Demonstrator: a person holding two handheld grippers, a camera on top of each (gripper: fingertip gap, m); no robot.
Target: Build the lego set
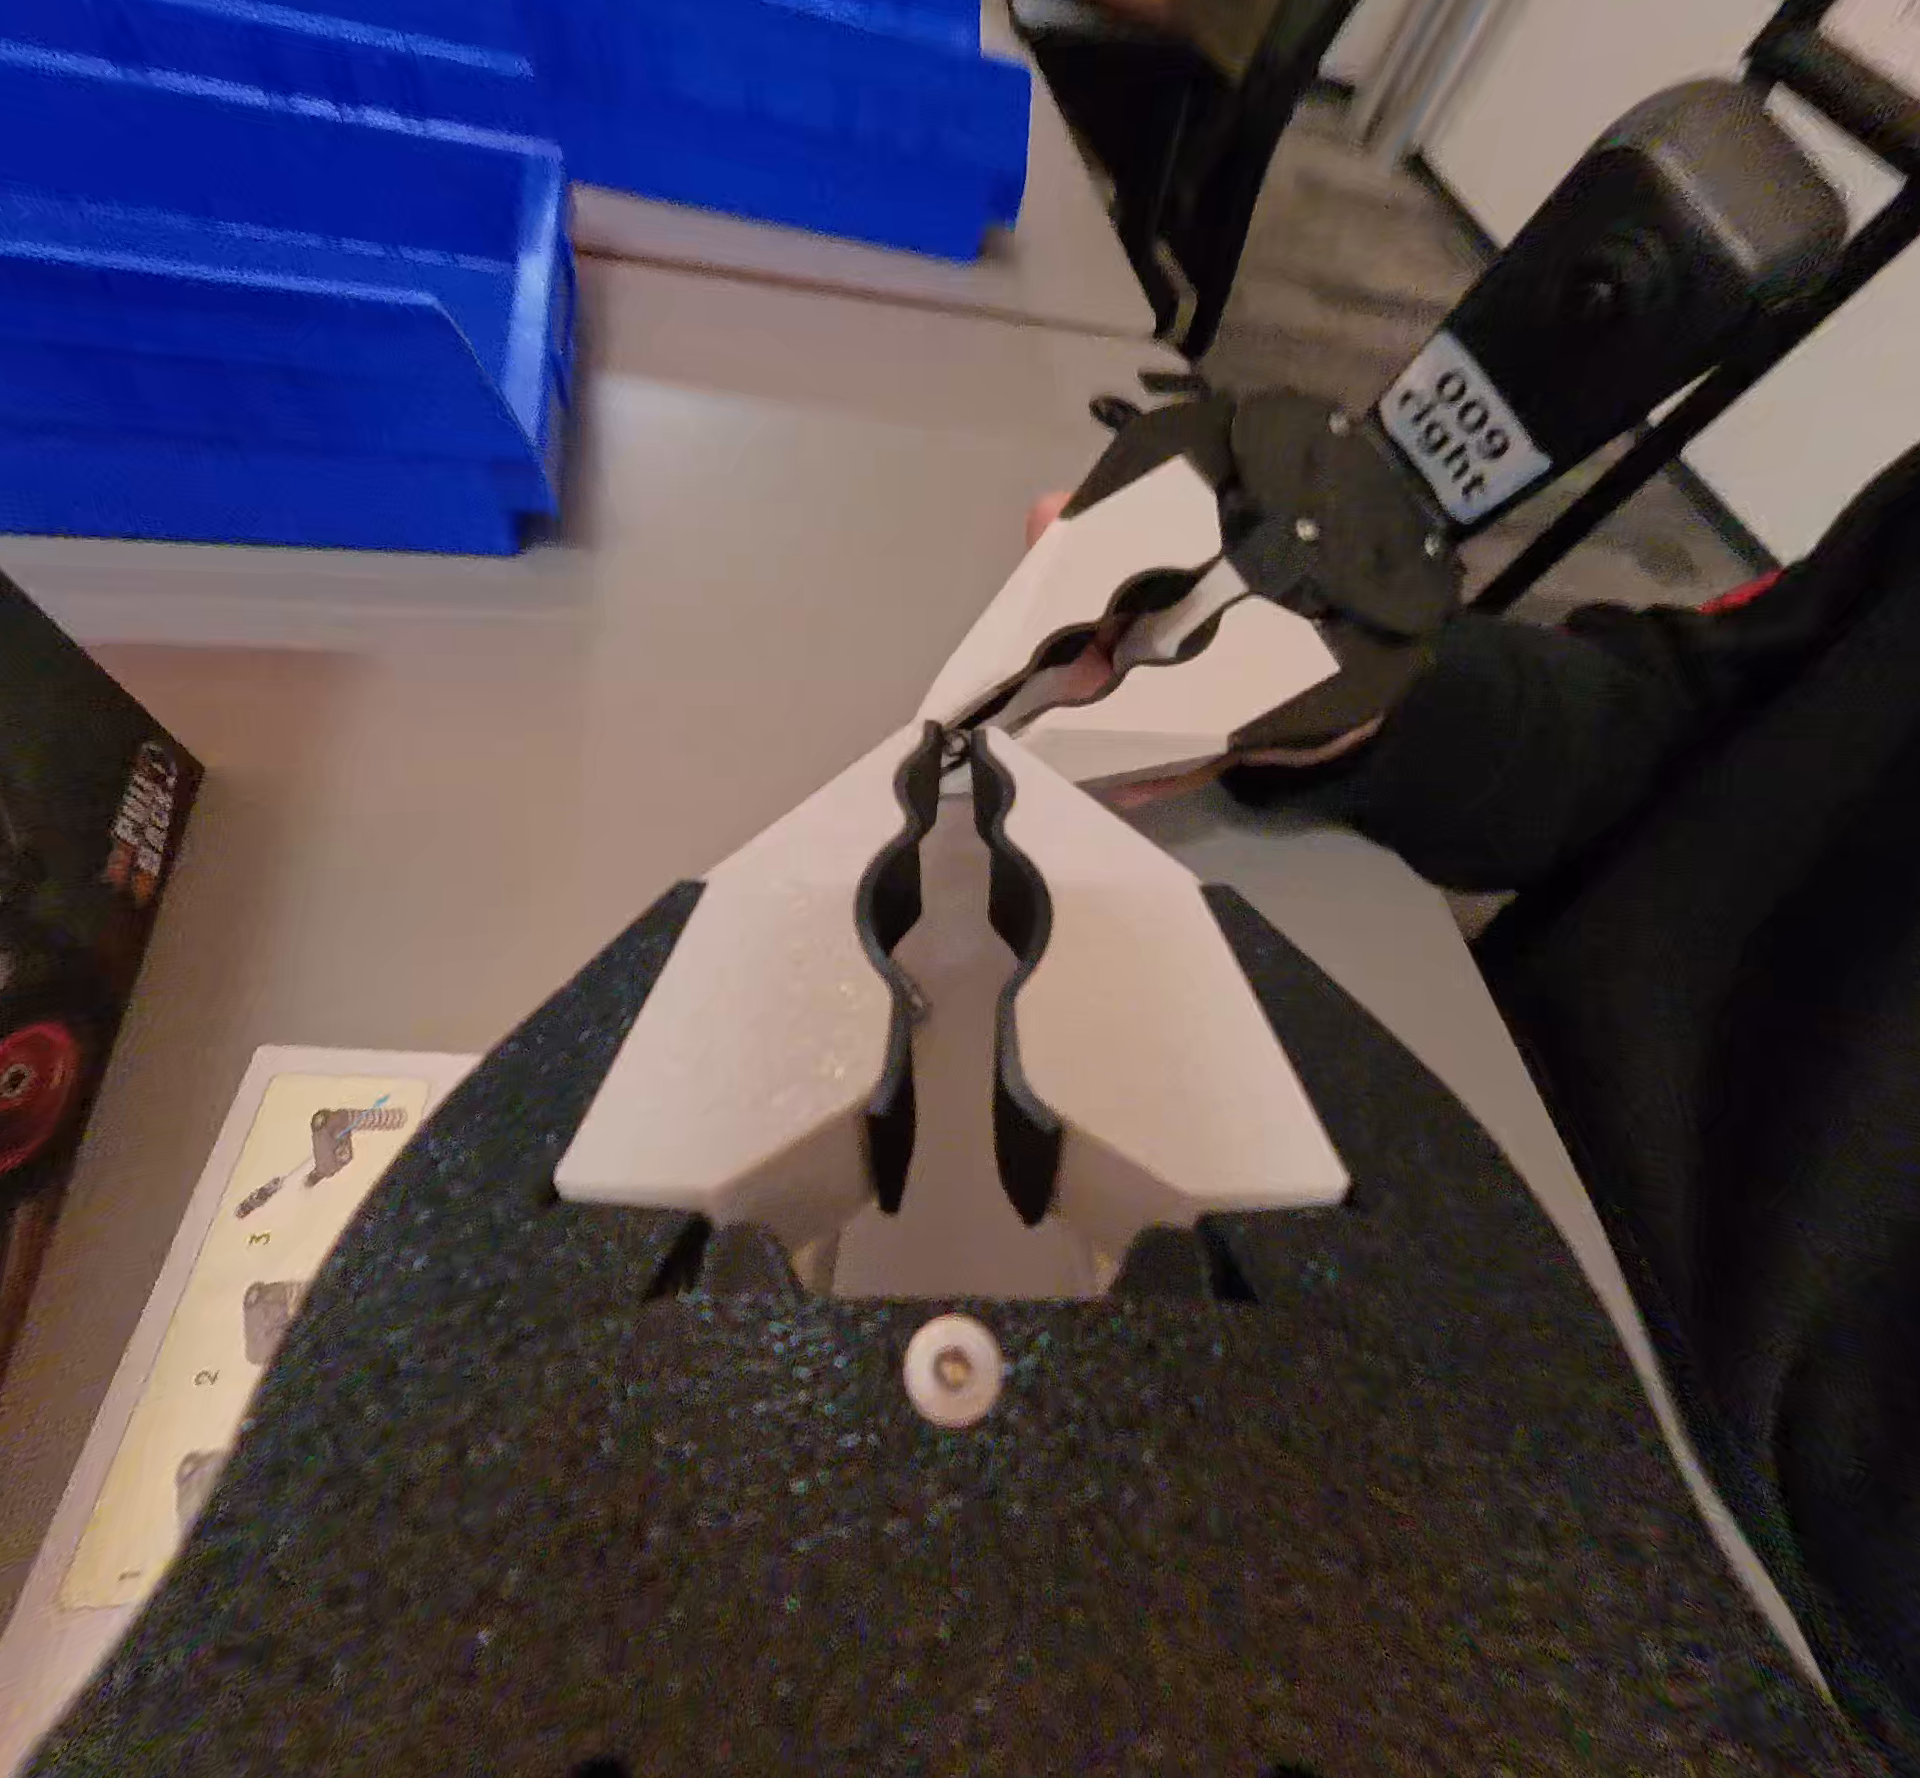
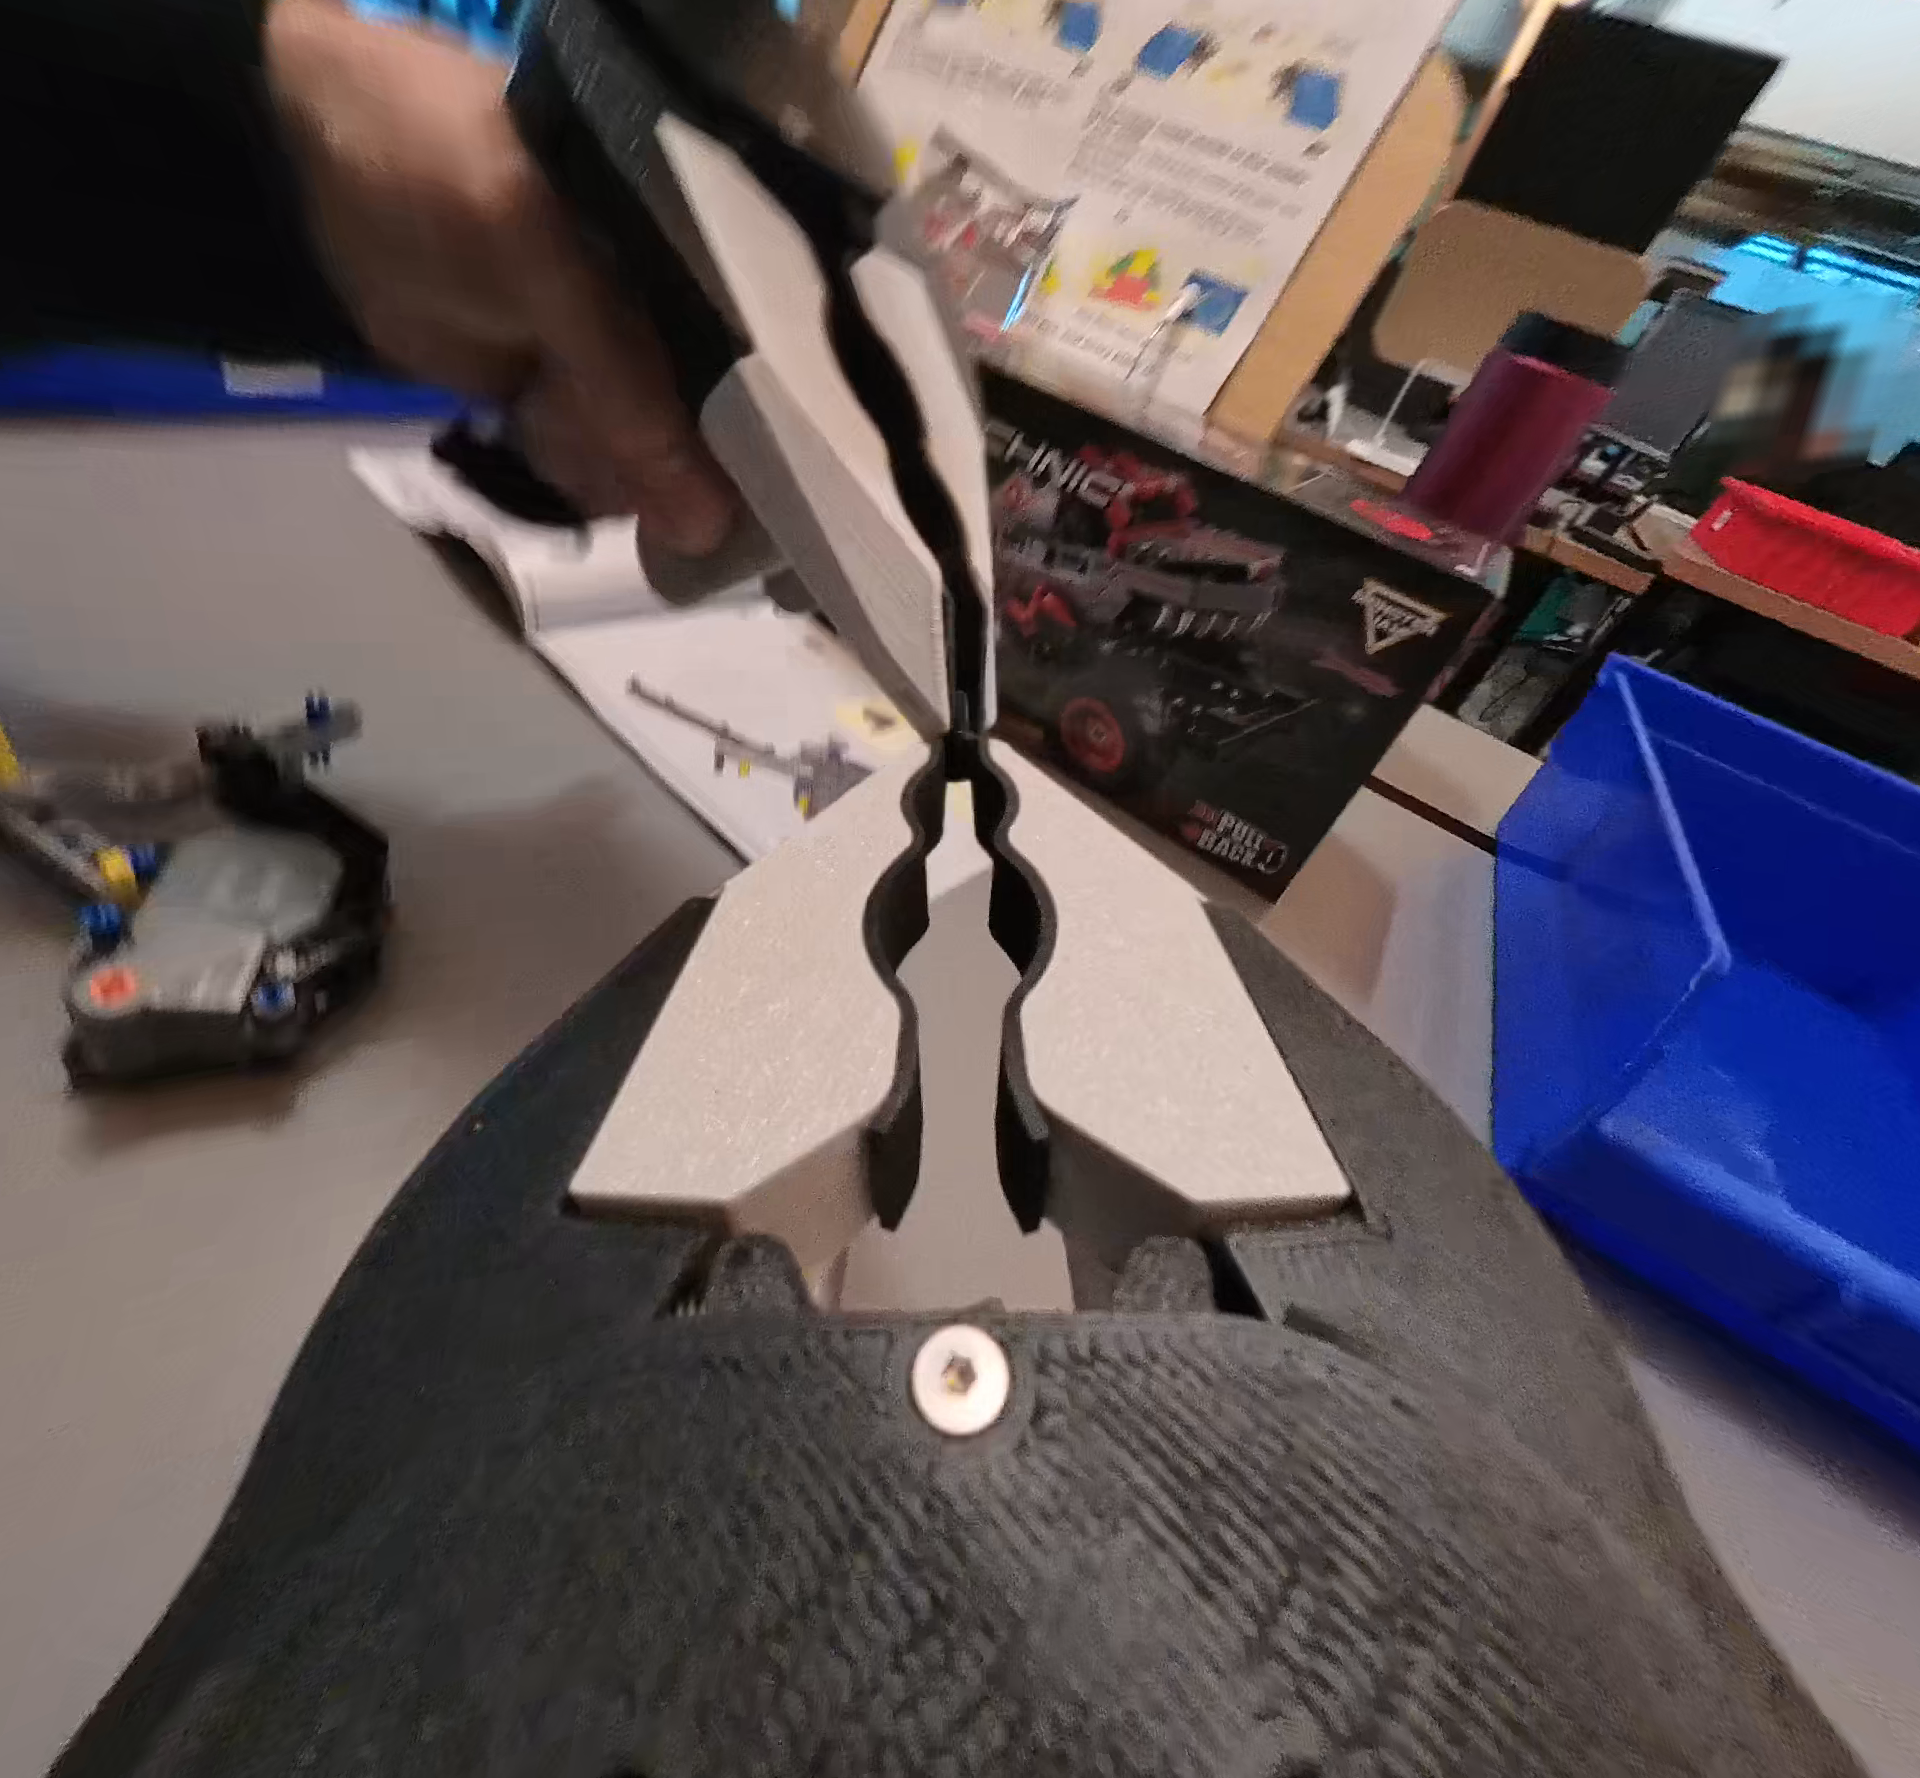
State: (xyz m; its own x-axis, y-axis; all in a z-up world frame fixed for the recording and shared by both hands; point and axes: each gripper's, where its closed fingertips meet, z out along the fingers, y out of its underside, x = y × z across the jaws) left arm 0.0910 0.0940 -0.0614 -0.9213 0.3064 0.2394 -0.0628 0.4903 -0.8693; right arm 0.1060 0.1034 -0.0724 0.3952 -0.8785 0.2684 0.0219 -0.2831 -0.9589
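Mostly grey table (image 2: pixel 312 1261); blue bins (image 1: pixel 260 274)

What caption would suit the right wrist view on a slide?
Two grippers meet tip to tip over a table, with a half-built model and kit box behind.

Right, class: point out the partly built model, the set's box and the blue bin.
partly built model (image 2: pixel 223 918), right wrist view, grey top panel.
set's box (image 2: pixel 1226 648), right wrist view, printed front.
blue bin (image 2: pixel 1704 1084), right wrist view, inner wall.
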